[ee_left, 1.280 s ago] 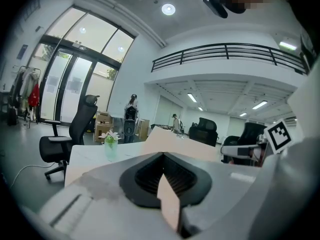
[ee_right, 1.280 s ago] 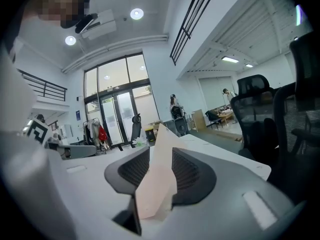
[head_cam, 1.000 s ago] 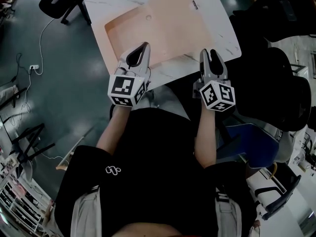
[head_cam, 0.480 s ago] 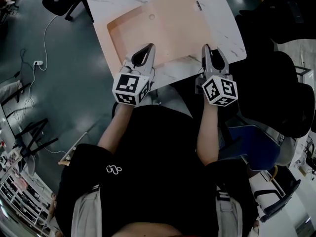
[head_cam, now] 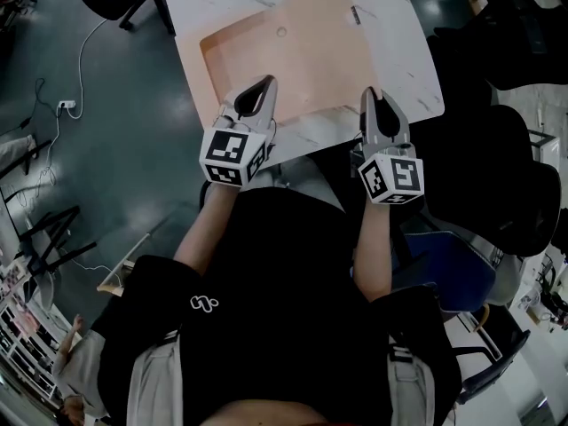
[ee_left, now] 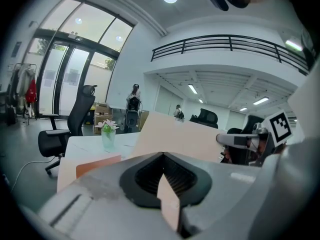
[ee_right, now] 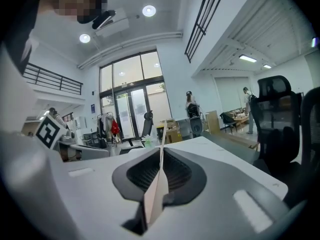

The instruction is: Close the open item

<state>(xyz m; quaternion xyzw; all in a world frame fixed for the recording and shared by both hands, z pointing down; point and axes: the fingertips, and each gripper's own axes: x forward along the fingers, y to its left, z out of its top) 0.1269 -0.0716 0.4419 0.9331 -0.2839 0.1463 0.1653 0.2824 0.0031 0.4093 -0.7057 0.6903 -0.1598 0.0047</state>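
Observation:
A peach folder (head_cam: 302, 43) lies open on the white marble table (head_cam: 410, 53), one leaf flat at the left and the other raised at the right. My left gripper (head_cam: 260, 85) sits at the folder's near edge, shut on a peach sheet (ee_left: 168, 201) that shows between its jaws (ee_left: 162, 156). At the folder's near right corner, my right gripper (head_cam: 374, 96) has its jaws closing, and the thin edge of the raised leaf (ee_right: 156, 194) stands pinched between them (ee_right: 161, 151).
A glass vase with a flower (ee_left: 107, 134) stands at the table's far end. Black office chairs (head_cam: 510, 176) crowd the right side, and another chair (ee_left: 70, 129) stands to the left. A cable and socket (head_cam: 62, 105) lie on the dark floor.
The right gripper's jaws have come together on the folder's edge. Both grippers have stayed at the near edge of the table.

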